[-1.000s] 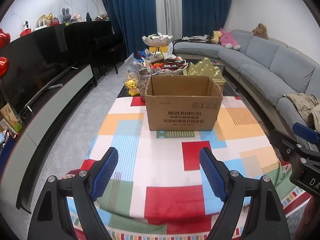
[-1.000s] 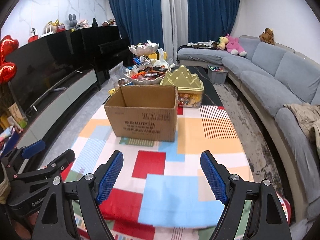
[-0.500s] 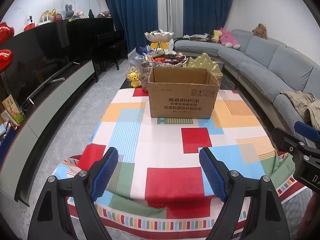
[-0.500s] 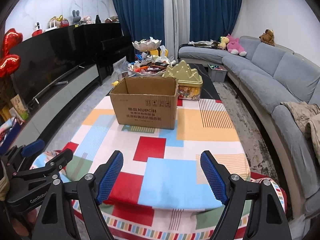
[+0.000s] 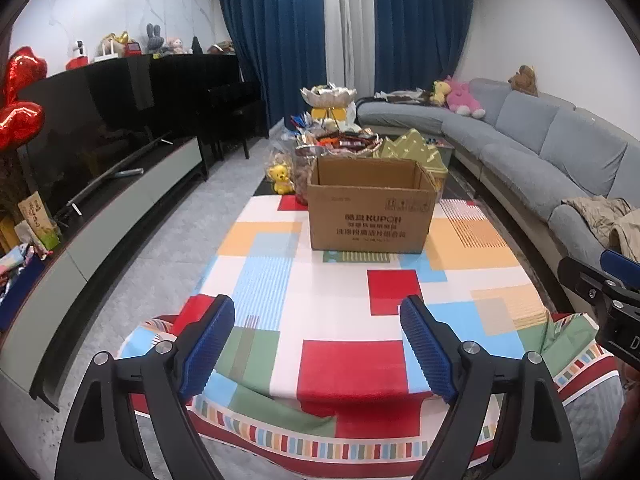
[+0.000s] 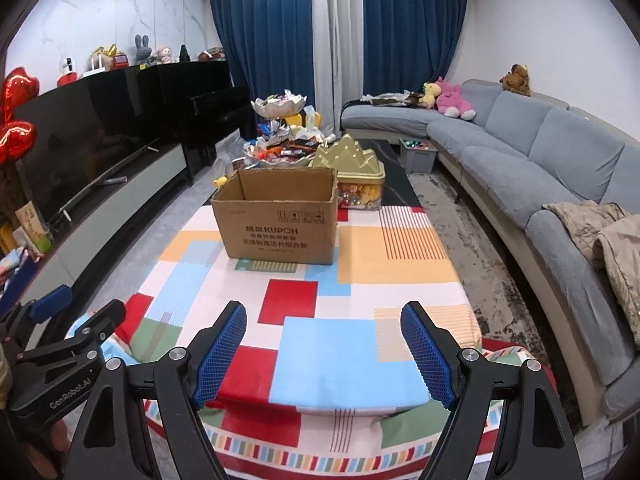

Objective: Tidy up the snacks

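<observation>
An open brown cardboard box (image 5: 370, 205) (image 6: 278, 216) stands on the far half of a table with a colourful patchwork cloth (image 5: 332, 300) (image 6: 320, 300). Behind it lie a heap of wrapped snacks (image 5: 340, 142) (image 6: 284, 148) on tiered bowls and a gold-lidded tin (image 6: 354, 164). My left gripper (image 5: 318, 344) is open and empty, above the table's near edge. My right gripper (image 6: 326, 350) is open and empty, level with it on the right. Each gripper shows at the edge of the other's view.
A grey sofa (image 6: 540, 168) runs along the right with a beige jacket (image 6: 608, 236). A TV and low cabinet (image 5: 100, 184) line the left wall. A yellow toy (image 5: 280, 178) and a jar stand left of the box. Blue curtains hang at the back.
Both grippers have pulled back from the table and risen; the box looks smaller and farther, and the cloth's front hem now shows. Both stay open.
</observation>
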